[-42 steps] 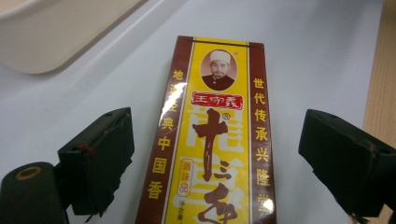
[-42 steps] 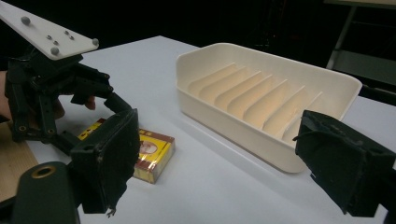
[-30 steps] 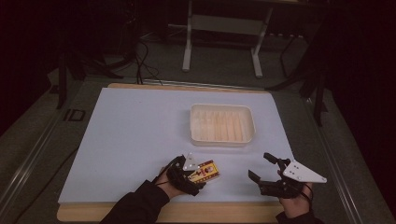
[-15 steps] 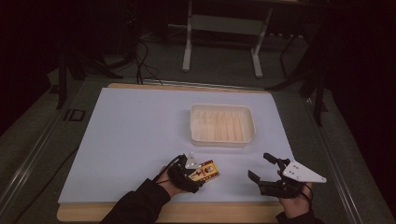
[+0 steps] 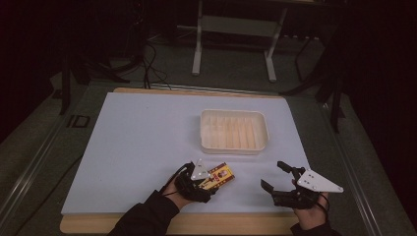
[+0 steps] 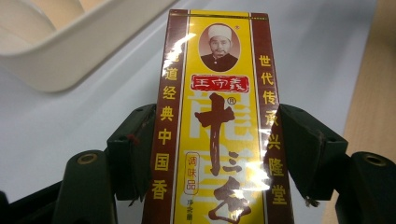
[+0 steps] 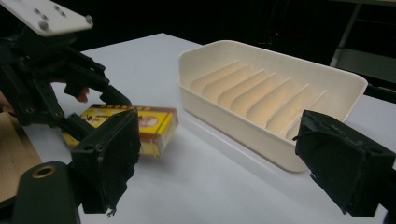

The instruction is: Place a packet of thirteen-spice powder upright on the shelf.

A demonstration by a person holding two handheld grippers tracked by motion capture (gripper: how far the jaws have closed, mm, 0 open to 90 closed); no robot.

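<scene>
With the left hand-held gripper [image 5: 212,181] clamped on the spice box [image 6: 219,126] and the right hand-held gripper [image 5: 280,176] agape, lift level toward the tray [image 5: 234,131] at upper centre

The yellow box [image 6: 217,121] runs off the left gripper view's bottom edge, its lowest characters cut off.

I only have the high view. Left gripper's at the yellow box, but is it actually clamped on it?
Observer: Yes. In the left gripper view both pads press the long sides of the yellow box; the jaws have just been closing.
Operator: Box off the table?
Observer: Can't tell; in the right gripper view it looks low on the white mat.
Operator: Right gripper?
Observer: The right gripper is open with nothing between its jaws, facing the ribbed tray.
</scene>
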